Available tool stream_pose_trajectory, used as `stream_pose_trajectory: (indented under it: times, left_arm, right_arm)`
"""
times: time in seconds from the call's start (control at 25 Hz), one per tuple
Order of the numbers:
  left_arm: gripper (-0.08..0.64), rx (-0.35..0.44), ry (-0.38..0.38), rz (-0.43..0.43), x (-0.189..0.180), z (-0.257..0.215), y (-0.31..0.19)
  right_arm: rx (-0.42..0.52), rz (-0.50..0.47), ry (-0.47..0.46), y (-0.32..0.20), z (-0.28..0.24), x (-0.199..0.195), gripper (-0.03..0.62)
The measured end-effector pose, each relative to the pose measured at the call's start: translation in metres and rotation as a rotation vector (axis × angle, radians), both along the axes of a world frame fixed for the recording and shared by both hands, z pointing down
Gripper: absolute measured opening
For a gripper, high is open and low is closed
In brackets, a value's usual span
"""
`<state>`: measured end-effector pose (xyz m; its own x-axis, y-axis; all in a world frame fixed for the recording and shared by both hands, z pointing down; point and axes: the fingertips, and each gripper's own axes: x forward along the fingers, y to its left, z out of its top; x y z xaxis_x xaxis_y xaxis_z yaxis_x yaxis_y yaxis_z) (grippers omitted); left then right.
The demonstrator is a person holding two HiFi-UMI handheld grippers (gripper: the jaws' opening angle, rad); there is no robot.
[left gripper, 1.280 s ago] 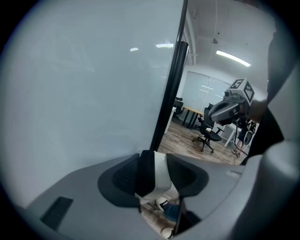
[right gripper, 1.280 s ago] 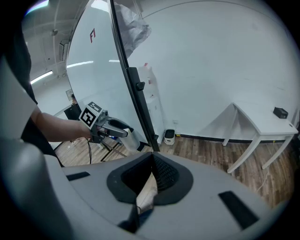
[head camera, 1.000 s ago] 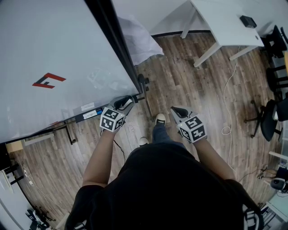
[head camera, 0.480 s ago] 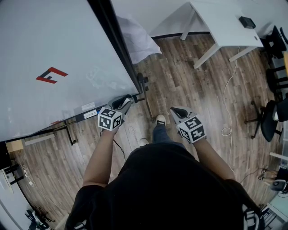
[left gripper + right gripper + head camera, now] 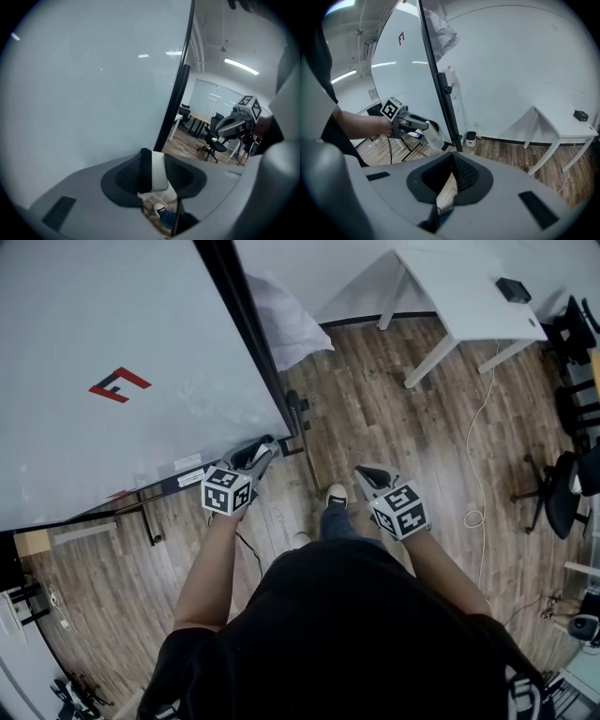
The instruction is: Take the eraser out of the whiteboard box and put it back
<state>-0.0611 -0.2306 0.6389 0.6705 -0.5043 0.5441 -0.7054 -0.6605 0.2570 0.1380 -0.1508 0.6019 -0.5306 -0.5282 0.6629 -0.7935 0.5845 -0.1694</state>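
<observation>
Pinched between the ribbed dark pads (image 5: 125, 177) of the left gripper (image 5: 261, 450): the eraser (image 5: 153, 171), a small rectangular block, smooth white on one face, black layer on the other. Poised at the lower right corner of the glossy whiteboard (image 5: 112, 352), just beside its thin black frame (image 5: 239, 334) (touching the board or not, impossible to tell). Pressed together with nothing between, tips meeting: the right gripper (image 5: 367, 472), well apart from the board, above matte wood-grain plank floor (image 5: 394, 409). Open floor rightward, bounded by a white table (image 5: 469, 296) and a black office chair (image 5: 561, 486).
</observation>
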Motion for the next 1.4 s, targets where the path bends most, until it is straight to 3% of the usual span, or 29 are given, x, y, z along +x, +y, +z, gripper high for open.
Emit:
stream_pose_trajectory:
  times: [0.36, 0.68, 0.92, 1.4]
  left_arm:
    - [0.152, 0.065, -0.001, -0.009, -0.007, -0.024, 0.010]
    - [0.149, 0.154, 0.054, -0.043, -0.020, -0.056, 0.017]
    - [0.149, 0.168, 0.097, -0.089, -0.038, -0.067, 0.024]
    - [0.148, 0.181, 0.103, -0.128, -0.070, -0.076, 0.052]
  right_arm:
    - [0.025, -0.025, 0.007, 0.007, -0.010, -0.005, -0.003]
    - [0.065, -0.051, 0.006, 0.011, -0.023, -0.016, -0.004]
    - [0.079, -0.068, 0.011, 0.016, -0.028, -0.027, -0.003]
    - [0.107, -0.056, 0.011, 0.028, -0.040, -0.038, -0.005]
